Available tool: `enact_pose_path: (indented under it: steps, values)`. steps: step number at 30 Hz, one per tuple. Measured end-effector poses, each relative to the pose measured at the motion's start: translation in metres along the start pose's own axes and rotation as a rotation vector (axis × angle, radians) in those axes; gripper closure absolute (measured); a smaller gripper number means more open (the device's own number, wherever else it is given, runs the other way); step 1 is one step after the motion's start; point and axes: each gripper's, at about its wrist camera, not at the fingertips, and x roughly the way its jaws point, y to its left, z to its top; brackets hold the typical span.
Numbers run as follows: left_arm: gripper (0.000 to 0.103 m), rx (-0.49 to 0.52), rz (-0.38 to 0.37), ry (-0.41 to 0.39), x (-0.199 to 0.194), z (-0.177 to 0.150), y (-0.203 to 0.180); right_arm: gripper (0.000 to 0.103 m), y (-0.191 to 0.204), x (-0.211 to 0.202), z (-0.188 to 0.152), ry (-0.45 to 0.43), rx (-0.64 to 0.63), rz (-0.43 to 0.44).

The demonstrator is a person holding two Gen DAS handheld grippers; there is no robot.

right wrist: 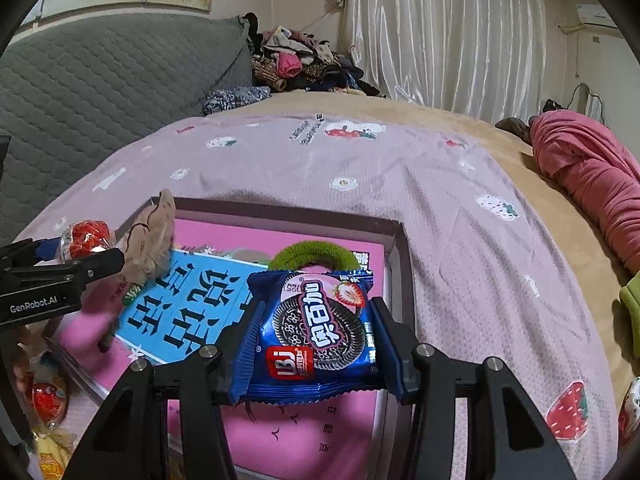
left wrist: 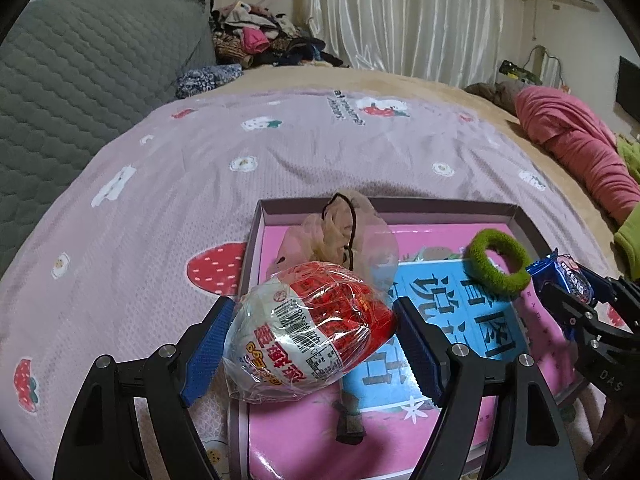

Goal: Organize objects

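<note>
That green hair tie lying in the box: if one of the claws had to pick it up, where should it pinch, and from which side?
The green hair tie lies flat as an open ring on the box floor. Best guess: come straight down from above, one finger in the hole, one outside, pinching the soft band. Its near arc looks freest; the far arc lies close to the box wall.

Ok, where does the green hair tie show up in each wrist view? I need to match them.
Left wrist: green hair tie lies right of centre, inside the box, beside the right gripper.
Right wrist: green hair tie sits at centre, partly hidden behind the cookie packet.
Shared landmark: the blue book cover.
</note>
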Motion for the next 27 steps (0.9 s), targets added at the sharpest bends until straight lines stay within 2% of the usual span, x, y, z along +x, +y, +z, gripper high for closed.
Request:
enact_pose_path:
  steps: [17,27]
  values:
    - [0.022,-0.017,-0.053,0.118,0.029,-0.006,-0.004,0.050,0.000,0.030,-0.009,0.089,0.004,-0.019]
    - [0.021,-0.021,-0.062,0.142,0.033,-0.007,-0.006,0.050,-0.002,0.033,-0.010,0.100,0.014,-0.027]
